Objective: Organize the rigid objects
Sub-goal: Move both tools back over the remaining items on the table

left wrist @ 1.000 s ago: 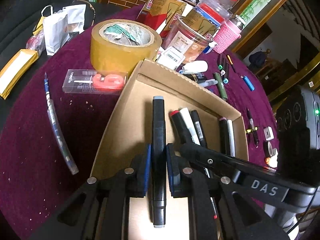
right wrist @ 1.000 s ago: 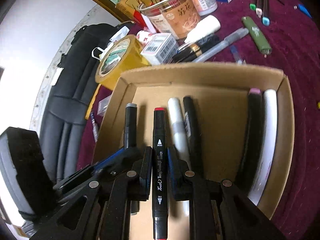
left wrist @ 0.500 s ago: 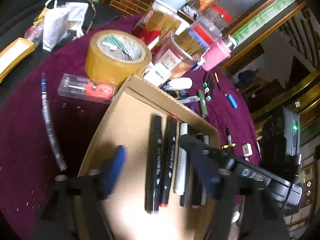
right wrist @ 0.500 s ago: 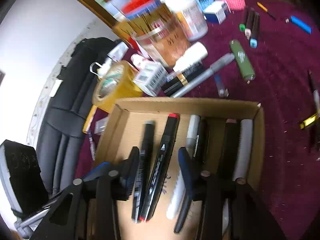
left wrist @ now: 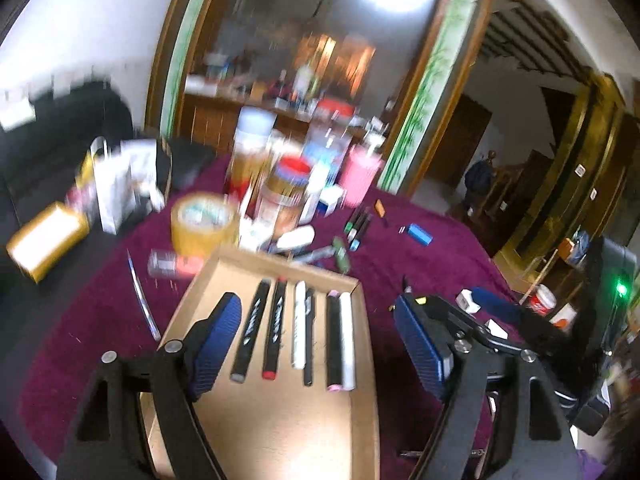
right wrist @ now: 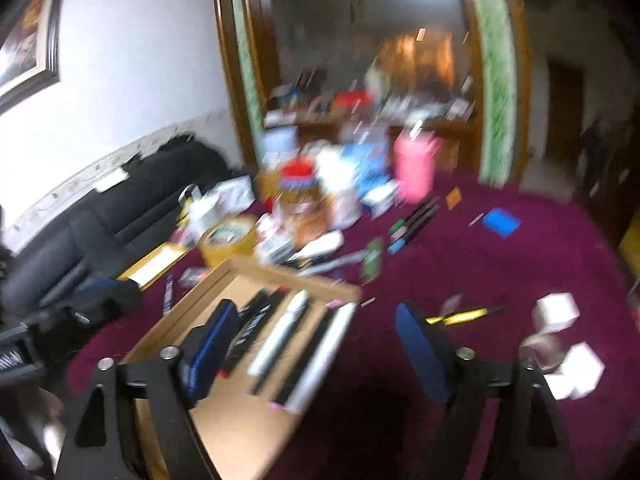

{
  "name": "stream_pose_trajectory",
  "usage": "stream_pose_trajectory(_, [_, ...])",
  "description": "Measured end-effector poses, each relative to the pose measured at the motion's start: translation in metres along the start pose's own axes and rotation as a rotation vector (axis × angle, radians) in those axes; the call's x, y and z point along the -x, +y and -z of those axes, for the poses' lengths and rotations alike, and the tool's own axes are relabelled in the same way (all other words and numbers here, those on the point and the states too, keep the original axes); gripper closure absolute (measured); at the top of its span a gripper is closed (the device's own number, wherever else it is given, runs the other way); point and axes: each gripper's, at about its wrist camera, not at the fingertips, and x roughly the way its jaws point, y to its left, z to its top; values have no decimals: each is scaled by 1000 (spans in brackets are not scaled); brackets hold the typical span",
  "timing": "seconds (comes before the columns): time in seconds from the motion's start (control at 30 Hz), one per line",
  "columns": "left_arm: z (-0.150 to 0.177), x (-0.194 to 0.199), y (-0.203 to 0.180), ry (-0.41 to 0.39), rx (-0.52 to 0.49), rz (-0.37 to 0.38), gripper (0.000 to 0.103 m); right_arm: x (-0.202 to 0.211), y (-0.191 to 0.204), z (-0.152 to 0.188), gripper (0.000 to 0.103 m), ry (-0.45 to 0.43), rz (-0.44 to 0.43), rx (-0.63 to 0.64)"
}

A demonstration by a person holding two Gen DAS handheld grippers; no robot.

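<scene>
Cardboard tray on a maroon tabletop holds six markers lying side by side, seen from both wrist cameras. A second ago each pair of tongs was clamped on a marker inside the tray: the left on a grey-capped black one, the right on a red-capped one. Both markers now lie loose in the row, the grey-capped one leftmost and the red-capped one just beside it. The left tongs have just been opening and stand wide with nothing pressed between the blue pads. The right tongs have likewise just been opening and grip nothing. Both views have pulled back and tilted up since then, so the doorway and far room show where only tabletop clutter filled the frame. A tape roll, jars and loose pens sit beyond the tray, blurred. In the right view a yellow-handled tool lies on the cloth, apart from the tray.
</scene>
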Motion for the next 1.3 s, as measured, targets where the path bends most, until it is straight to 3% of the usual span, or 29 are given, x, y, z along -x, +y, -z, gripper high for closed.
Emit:
stream_pose_trajectory(0.1, [10, 31, -30, -122, -63, 1, 8, 36, -11, 6, 0, -108, 108, 38])
stream_pose_trajectory(0.2, [23, 48, -53, -202, -89, 76, 0, 55, -21, 12, 0, -150, 202, 76])
stream_pose_trajectory(0.37, [42, 17, -75, -39, -59, 143, 0, 70, -51, 20, 0, -169, 276, 21])
stream_pose_trajectory(0.5, [67, -1, -93, 36, -55, 153, 0, 79, -78, 30, 0, -161, 322, -15])
stream_pose_trajectory(0.87, [99, -38, -137, 193, -97, 197, 0, 88, -139, 54, 1, -110, 400, -83])
stream_pose_trajectory(1.03, [111, -57, -139, 282, -60, 210, 0, 82, -160, 61, 1, -84, 414, -108])
stream_pose_trajectory(1.3, [122, -75, -143, 345, -59, 192, 0, 69, -176, 66, 1, -50, 425, -114])
